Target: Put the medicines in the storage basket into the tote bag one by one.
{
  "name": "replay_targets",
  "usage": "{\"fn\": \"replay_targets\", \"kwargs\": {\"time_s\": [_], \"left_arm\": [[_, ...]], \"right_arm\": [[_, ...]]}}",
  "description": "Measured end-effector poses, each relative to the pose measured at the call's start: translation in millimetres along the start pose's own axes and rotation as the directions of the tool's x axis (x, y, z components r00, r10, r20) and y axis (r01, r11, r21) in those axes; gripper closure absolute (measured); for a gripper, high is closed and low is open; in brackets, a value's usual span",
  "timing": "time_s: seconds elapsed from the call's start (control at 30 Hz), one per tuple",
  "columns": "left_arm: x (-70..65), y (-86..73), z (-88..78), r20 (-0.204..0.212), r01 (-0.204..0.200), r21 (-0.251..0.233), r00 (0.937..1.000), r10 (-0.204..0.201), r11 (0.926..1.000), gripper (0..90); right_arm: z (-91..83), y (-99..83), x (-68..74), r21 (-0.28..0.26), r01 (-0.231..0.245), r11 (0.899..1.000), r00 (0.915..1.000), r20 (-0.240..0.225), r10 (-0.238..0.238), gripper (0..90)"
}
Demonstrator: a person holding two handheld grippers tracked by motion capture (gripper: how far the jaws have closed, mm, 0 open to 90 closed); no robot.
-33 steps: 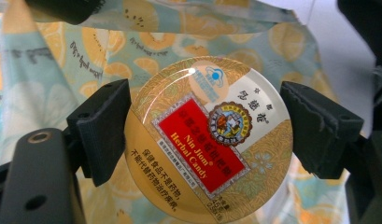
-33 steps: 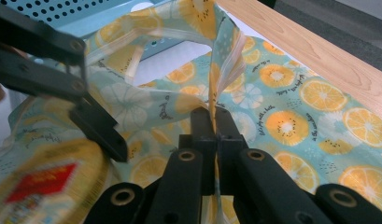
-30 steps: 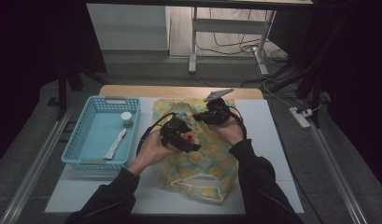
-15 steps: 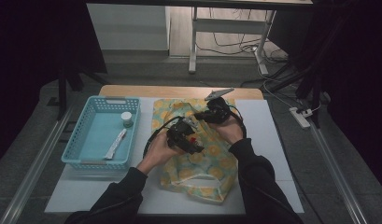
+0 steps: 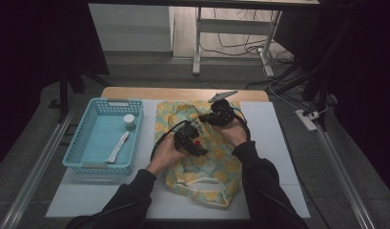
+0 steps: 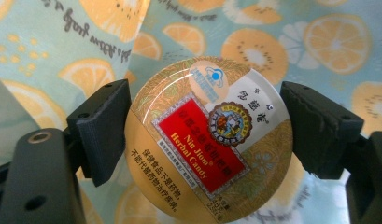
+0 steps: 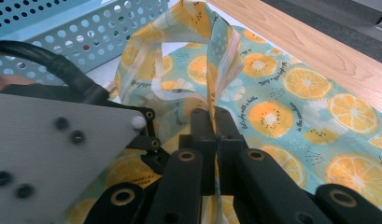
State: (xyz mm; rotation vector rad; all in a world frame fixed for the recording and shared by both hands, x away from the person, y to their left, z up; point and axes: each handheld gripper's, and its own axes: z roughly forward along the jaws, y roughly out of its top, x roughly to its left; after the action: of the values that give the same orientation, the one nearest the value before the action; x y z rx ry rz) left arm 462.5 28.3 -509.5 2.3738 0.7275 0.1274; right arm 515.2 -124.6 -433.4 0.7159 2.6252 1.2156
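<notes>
From the high view, a person sat at a white table (image 5: 278,157) with a gripper in each hand. A bag (image 5: 202,167) with orange slices printed on it lay in the middle. The left gripper (image 5: 191,139) and the right gripper (image 5: 216,117) were close together over the bag's far end, most likely because one had to hold the bag open while the other put something in. A blue basket (image 5: 83,143) stood to the left of the bag, with a small jar (image 5: 129,122) and a thin packet (image 5: 117,147) lying inside it, maybe waiting their turn.

In the left gripper view, the two black jaws squeezed a round candy tin (image 6: 209,142) from both sides. The tin had a red label and gold edges. It hung just above the bag's cloth, so it looked ready to go inside.

In the right gripper view, the jaws were pressed tight together on a thin edge of the bag (image 7: 216,88). The cloth stood up from the pinch like a little tent. That lifted the bag's mouth so there was room for the tin. The grey plate of the left gripper (image 7: 62,149) was right beside it, and the basket (image 7: 86,32) was behind.
</notes>
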Motion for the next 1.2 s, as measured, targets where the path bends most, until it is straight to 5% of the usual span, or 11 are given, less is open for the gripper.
{"fn": "replay_targets", "kwargs": {"time_s": [0.23, 0.63, 0.9, 1.2], "left_arm": [[4.4, -0.6, 7.3, -0.033, 0.002, -0.002, 0.9995, -0.002, 1.0, 20.1], [1.4, 3.9, -7.4, -0.013, 0.023, -0.035, 0.9996, -0.024, 0.9991, 10.3], [-0.6, 3.0, -22.8, 0.065, 0.069, -0.076, 0.9958, -0.065, 0.9947, 4.5], [-5.7, -4.2, -49.3, 0.101, 0.082, -0.131, 0.9925, -0.069, 0.9879, 2.2]], "right_arm": [[1.3, -1.4, -0.2, 0.004, -0.003, 1.0, 1.0, 0.002, 0.003, 89.7], [0.0, -2.8, -0.1, -0.001, -0.004, 1.0, 1.0, -0.002, 0.004, 89.7], [-3.5, -3.6, -1.7, -0.005, -0.01, 1.0, 0.9999, -0.004, 0.01, 89.7], [-4.4, -6.3, -0.8, -0.014, -0.014, 1.0, 0.9998, -0.014, 0.014, 89.7]]}}
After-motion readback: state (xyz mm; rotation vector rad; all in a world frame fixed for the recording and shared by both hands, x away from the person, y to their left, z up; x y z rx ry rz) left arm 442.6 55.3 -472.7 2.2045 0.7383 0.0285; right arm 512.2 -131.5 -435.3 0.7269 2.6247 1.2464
